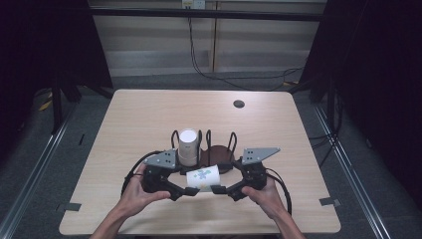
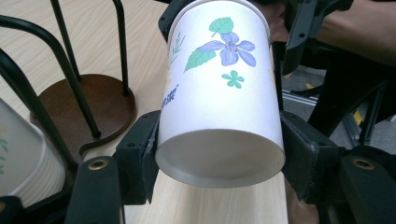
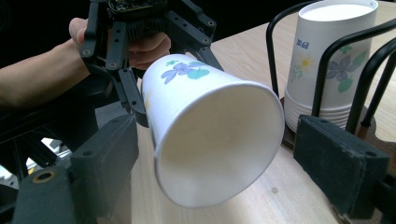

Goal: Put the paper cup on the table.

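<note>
a single paper cup (image 1: 203,178) is seen lying on its side, lifted clear of the bench (image 1: 139,114), near the middle of the front edge. its narrow bottom end is clamped between the black jaws of the left hand-held gripper (image 1: 191,191); in the left gripper view the pads are seen pressed against both flanks of the cup (image 2: 222,93), just above its recessed base. the wide mouth end is pointed toward the right hand-held gripper (image 1: 217,189). in the right gripper view that rim (image 3: 219,140) is seen between the two jaws, which are held apart; a clear gap is seen on the right-hand side of that view, while contact on the other side cannot be told. just behind the cup, toward the middle of the bench, a wire rack on a dark wooden base (image 1: 219,152) is seen, and a stack of flowered cups (image 1: 188,146) is held upright in its left end. each hand-held gripper is carried by a hand, the left hand (image 1: 137,191) and the right hand (image 1: 268,196), both above the front edge.
</note>
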A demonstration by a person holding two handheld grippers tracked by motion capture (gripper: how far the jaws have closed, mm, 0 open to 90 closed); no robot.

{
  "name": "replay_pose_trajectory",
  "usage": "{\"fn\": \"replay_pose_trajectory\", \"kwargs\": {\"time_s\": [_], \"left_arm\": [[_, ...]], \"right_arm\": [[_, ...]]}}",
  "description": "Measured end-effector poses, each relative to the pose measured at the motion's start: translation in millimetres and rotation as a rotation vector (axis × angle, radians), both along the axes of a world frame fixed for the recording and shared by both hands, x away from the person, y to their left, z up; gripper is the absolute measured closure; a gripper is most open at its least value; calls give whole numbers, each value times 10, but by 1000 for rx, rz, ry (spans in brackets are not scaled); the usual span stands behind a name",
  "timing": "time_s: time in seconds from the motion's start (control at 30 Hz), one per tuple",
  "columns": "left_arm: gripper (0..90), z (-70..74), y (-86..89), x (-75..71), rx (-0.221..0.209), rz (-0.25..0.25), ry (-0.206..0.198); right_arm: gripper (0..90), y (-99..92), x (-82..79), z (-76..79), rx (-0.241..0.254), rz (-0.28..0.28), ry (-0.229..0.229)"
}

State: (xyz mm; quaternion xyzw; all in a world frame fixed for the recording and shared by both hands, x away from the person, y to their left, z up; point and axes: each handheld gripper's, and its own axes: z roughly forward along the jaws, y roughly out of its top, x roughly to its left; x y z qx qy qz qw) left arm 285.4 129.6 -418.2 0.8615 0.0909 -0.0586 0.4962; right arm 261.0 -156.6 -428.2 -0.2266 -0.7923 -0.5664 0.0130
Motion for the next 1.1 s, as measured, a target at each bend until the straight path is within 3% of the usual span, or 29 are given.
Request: {"fn": "replay_pose_trajectory", "kwargs": {"time_s": [0.27, 0.6, 1.1], "left_arm": [[365, 25, -4, -16, -25, -11, -1], [365, 23, -24, -16, -31, -27, 11], [366, -32, -26, 19, -20, -38, 26]], "right_arm": [[141, 9, 0, -10, 31, 21, 17], [196, 50, 13, -52, 27, 59, 31], [260, 39, 24, -38, 21, 49, 30]]}}
